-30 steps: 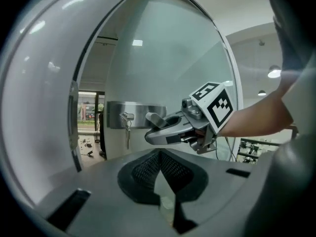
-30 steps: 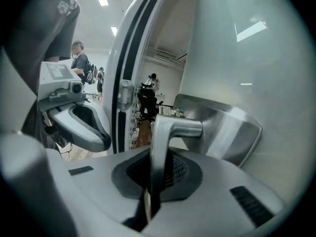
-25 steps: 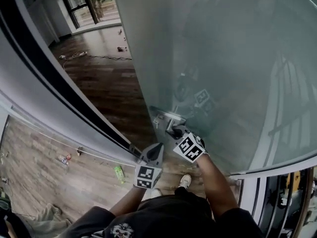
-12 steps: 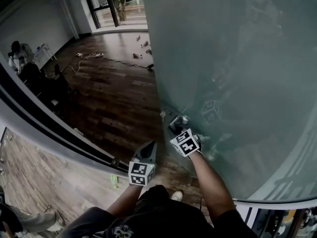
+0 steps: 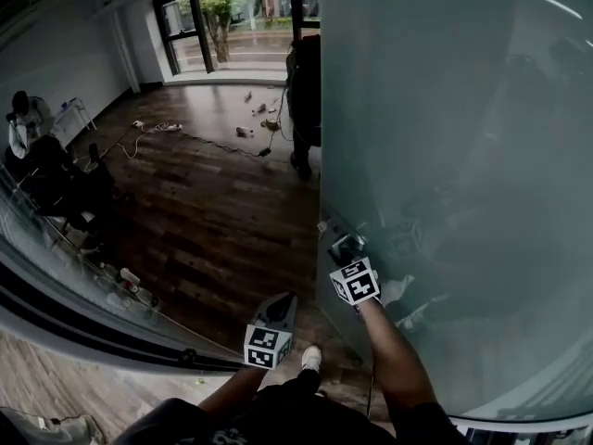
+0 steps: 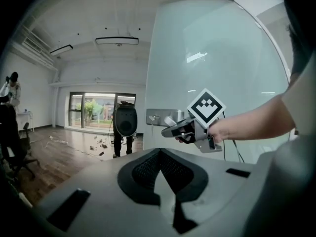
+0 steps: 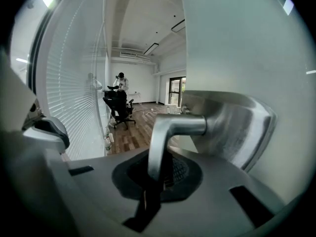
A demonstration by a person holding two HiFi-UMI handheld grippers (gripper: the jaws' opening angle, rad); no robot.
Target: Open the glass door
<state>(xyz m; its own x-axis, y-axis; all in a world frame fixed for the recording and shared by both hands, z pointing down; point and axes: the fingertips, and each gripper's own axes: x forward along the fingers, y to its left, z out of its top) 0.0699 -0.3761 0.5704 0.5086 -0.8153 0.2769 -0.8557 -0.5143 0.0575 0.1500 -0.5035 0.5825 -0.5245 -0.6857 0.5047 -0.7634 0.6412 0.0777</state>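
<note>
Right gripper (image 7: 156, 175) is clamped tight on the metal handle (image 7: 174, 126) of the glass door (image 5: 445, 128), which stands ajar at the person's right. Left gripper (image 5: 283, 302) hangs just beside it, jaws together and empty. The pull should probably follow the door's arc, with a firm grip so the smooth lever cannot slip out. Beyond lie the wooden floor (image 5: 213, 202) and a standing person (image 5: 304, 100).

Head view: from above, steeply down. Right gripper view: close on door handle (image 7: 159, 142). Left gripper view: farther back, same handle.
</note>
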